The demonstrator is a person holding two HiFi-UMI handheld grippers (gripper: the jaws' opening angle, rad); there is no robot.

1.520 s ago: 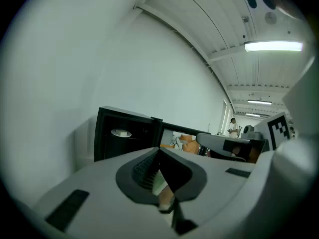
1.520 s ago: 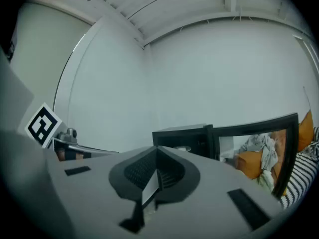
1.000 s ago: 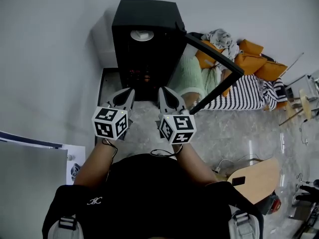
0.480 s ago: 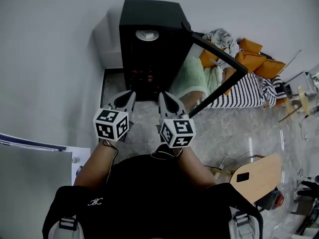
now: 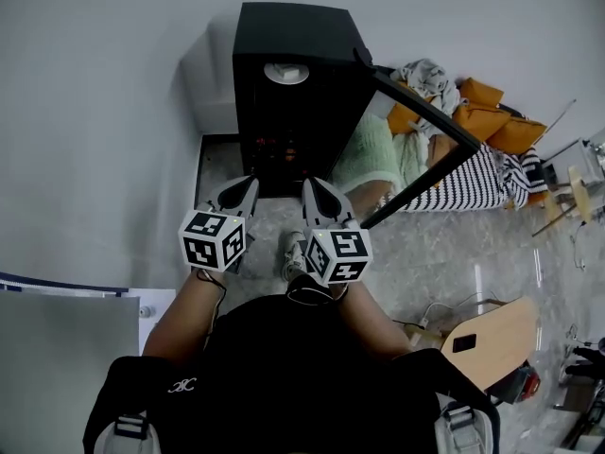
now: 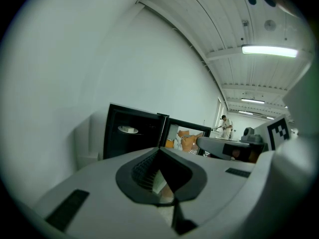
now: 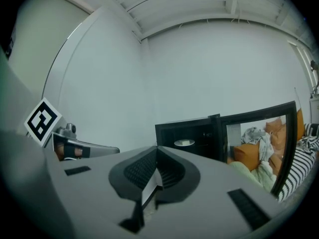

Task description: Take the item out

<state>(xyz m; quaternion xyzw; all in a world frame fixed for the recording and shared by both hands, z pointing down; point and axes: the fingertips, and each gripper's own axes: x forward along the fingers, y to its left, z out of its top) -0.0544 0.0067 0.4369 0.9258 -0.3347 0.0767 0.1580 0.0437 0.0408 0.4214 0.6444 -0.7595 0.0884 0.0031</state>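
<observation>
A black cabinet (image 5: 295, 36) stands on the floor against the white wall, its glass door (image 5: 425, 112) swung open to the right. On its upper shelf sits a white dish (image 5: 286, 73) with a pale item on it, which also shows as the dish (image 6: 128, 129) and the dish (image 7: 185, 143). My left gripper (image 5: 248, 183) and right gripper (image 5: 308, 183) are side by side just before the cabinet's opening, both shut with nothing between the jaws. The left gripper (image 6: 159, 151) and the right gripper (image 7: 157, 148) point at the open front, well short of the dish.
Orange cushions and crumpled clothes (image 5: 473, 112) with a striped fabric (image 5: 473, 183) lie right of the door. A wooden chair seat (image 5: 487, 339) is at the lower right, and a white panel (image 5: 66, 339) at the lower left. A person (image 6: 227, 126) stands far off.
The view has drifted, so the cabinet and open door now sit slightly further right and higher. Both grippers stay shut, side by side, in nearly the same place.
</observation>
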